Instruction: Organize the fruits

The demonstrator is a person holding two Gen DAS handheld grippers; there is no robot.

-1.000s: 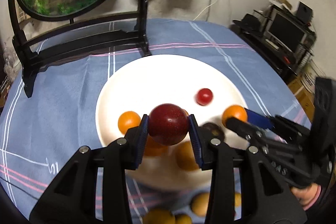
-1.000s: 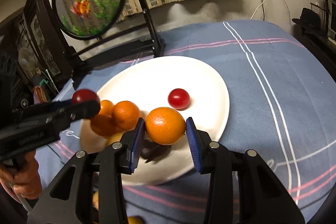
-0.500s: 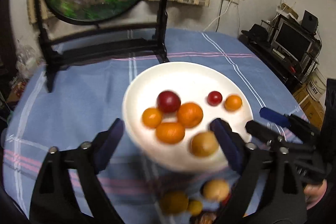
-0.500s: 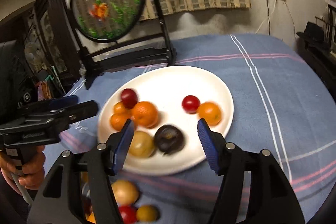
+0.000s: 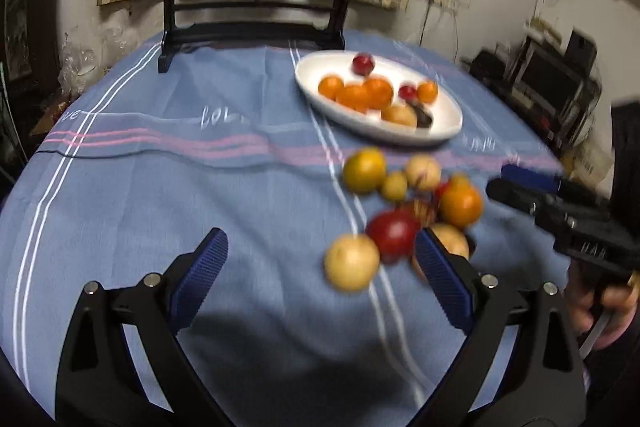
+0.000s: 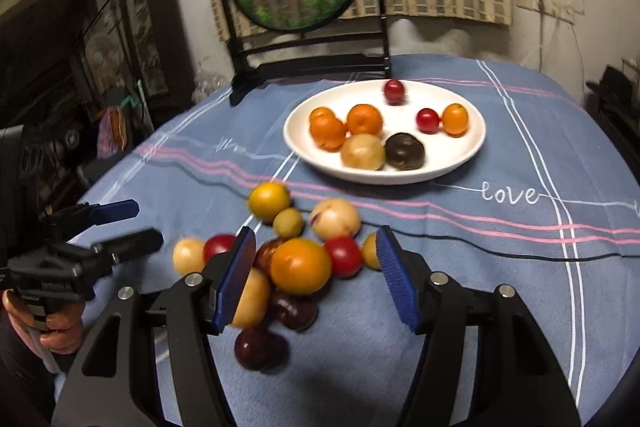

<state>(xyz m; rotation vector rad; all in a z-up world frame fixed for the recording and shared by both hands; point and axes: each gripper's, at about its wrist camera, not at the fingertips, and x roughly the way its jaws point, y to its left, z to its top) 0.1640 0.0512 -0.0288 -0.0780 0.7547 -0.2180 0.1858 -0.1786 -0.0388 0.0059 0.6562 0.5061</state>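
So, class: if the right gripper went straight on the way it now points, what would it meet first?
Probably the large orange fruit in the loose pile. It sits between the open fingers of the right gripper, just ahead of them. Depth is hard to judge in this fisheye view.

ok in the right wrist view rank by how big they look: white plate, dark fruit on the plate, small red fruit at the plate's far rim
1. white plate
2. dark fruit
3. small red fruit, though it sits farther from the camera, which shrinks it somewhat.

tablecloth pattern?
Blue tablecloth with white and pink stripes crossing, plus white "love" script. Clearest in the right wrist view.
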